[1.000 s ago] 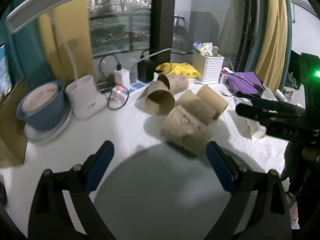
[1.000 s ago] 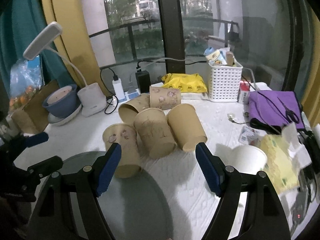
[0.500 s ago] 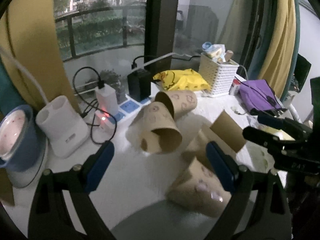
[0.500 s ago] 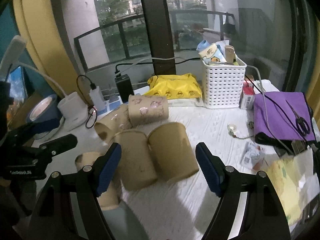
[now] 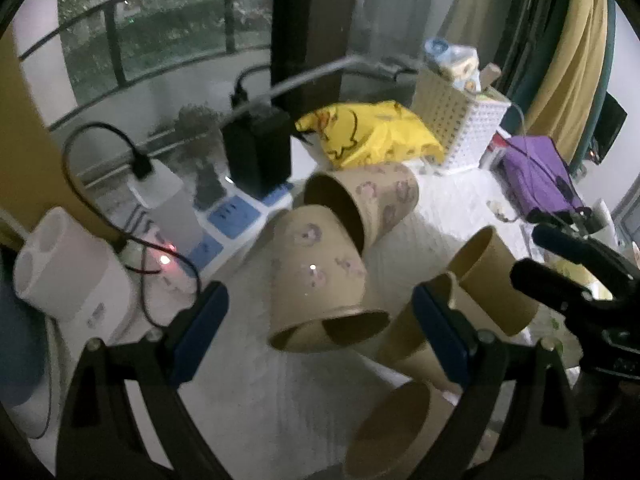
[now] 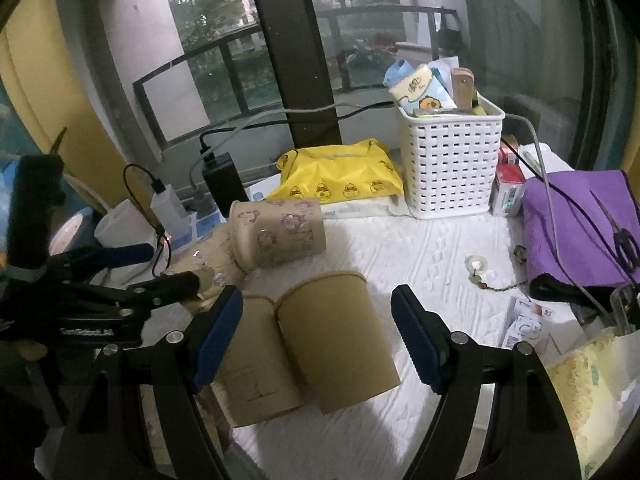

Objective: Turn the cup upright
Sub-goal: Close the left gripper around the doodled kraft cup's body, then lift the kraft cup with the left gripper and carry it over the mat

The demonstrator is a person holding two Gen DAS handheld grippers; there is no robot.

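Several brown paper cups lie on their sides on the white table. In the left wrist view a patterned cup (image 5: 316, 280) lies between my open left gripper's (image 5: 320, 316) fingers, mouth toward me, with another patterned cup (image 5: 368, 200) behind it. In the right wrist view a plain cup (image 6: 340, 340) lies between my open right gripper's (image 6: 316, 340) fingers, a second plain cup (image 6: 252, 364) at its left, a patterned cup (image 6: 280, 232) beyond. The left gripper also shows in the right wrist view (image 6: 132, 276); the right gripper shows in the left wrist view (image 5: 560, 264).
A power strip with chargers (image 5: 224, 216) and a white lamp base (image 5: 68, 272) stand at the left. A yellow bag (image 6: 340, 176), white basket (image 6: 452, 160) and purple pouch (image 6: 580, 224) line the back and right. Paper packets (image 6: 532, 320) lie at the right.
Both grippers have moved forward and down toward the cups. The cups now sit between the fingers of each gripper. Both stay open.
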